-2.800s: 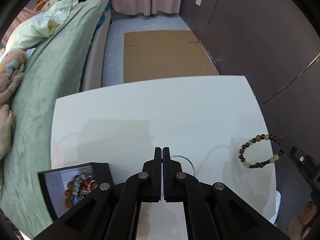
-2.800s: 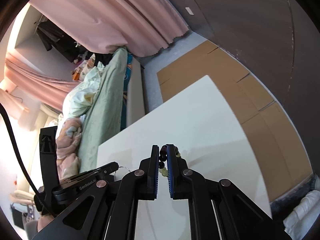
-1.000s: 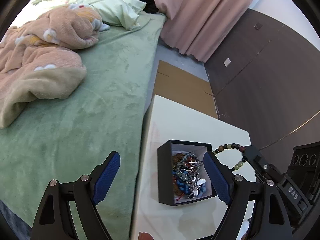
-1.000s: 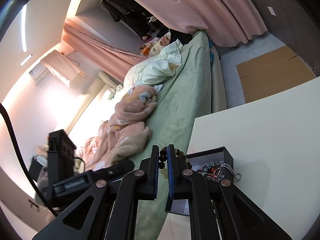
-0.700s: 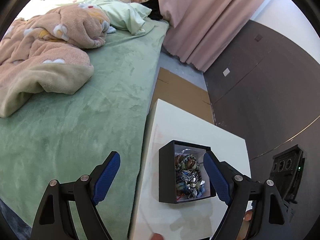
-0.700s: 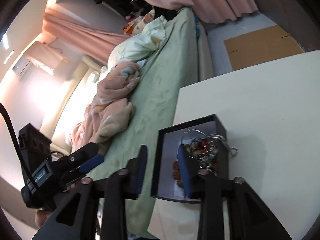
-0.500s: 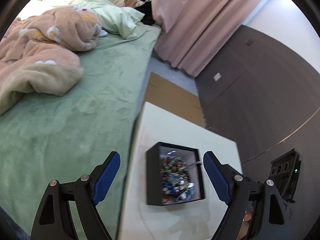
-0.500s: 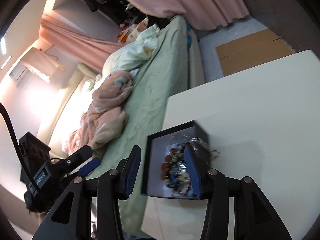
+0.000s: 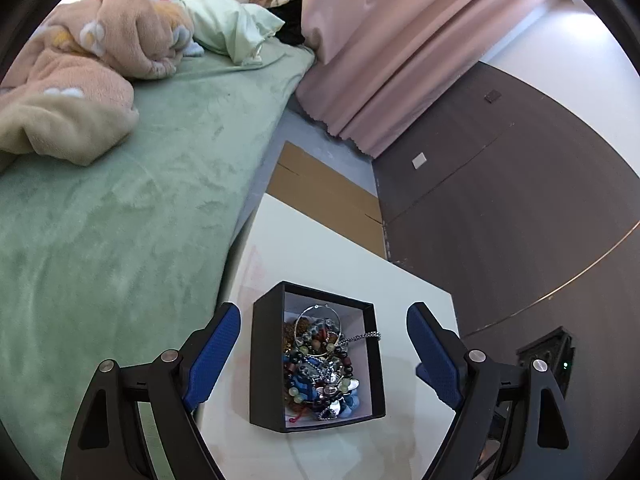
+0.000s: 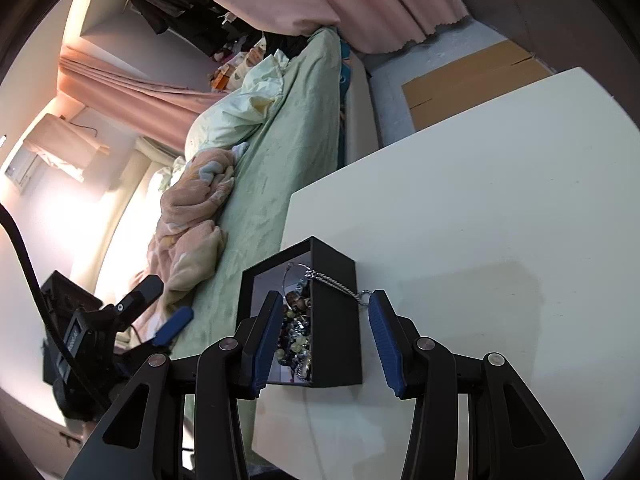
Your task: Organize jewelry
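Observation:
A black open box (image 9: 266,364) with a white inside stands near the left edge of the white table (image 9: 328,264). It holds a heap of jewelry (image 9: 320,364): bead bracelets, a thin wire hoop and a silver chain (image 9: 362,336) that hangs over the box's right wall. My left gripper (image 9: 322,354) is open wide and empty, above the box. My right gripper (image 10: 326,338) is open and empty, its fingers on either side of the box's near wall (image 10: 334,320). The chain (image 10: 340,286) drapes over that wall in the right wrist view.
A bed with a green cover (image 9: 112,208) runs along the table's left side, with a peach blanket (image 9: 80,80) and a pillow on it. Cardboard (image 9: 320,196) lies on the floor beyond the table. Pink curtains and a dark wall stand behind.
The right gripper opened and let the bead bracelet fall into the box. The left gripper, shut on the wire hoop 2.8 s ago, stands open, and the hoop lies in the box.

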